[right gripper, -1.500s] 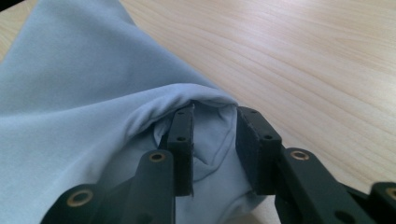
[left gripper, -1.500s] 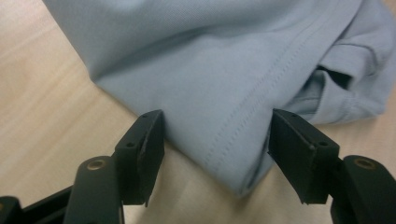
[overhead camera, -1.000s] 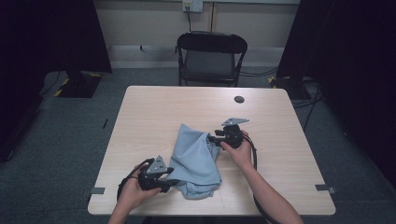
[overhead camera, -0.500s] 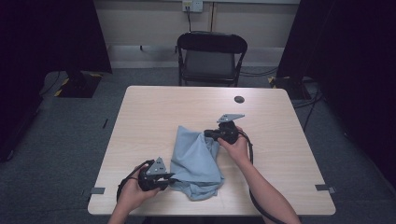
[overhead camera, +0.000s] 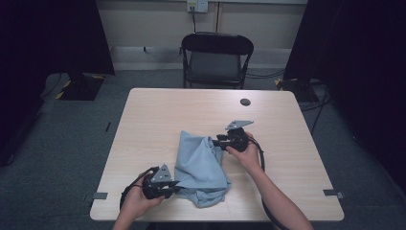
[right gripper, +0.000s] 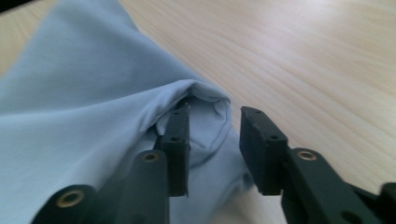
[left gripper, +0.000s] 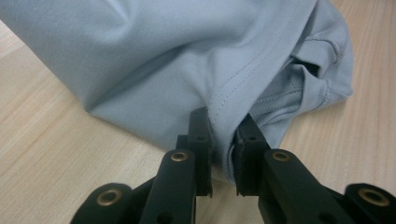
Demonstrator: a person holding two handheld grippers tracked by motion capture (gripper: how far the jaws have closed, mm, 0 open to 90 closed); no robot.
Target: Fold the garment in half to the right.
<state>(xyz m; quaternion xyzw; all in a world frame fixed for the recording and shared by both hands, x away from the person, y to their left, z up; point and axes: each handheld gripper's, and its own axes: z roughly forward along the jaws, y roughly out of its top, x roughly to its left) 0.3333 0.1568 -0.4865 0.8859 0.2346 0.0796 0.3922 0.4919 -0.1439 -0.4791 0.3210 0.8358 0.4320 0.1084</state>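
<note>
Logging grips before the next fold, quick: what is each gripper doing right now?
Left gripper: shut on the blue shirt, pinching its stitched hem.
Right gripper: open, one jaw tucked under a shirt fold, nothing clamped.

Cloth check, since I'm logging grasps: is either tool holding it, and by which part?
The left tool is shut on the cloth at a stitched hem. The right tool is open: cloth drapes over one jaw, unclamped.

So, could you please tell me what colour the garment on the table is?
The garment is plain light blue, no pattern; the left gripper view shows it best.
</note>
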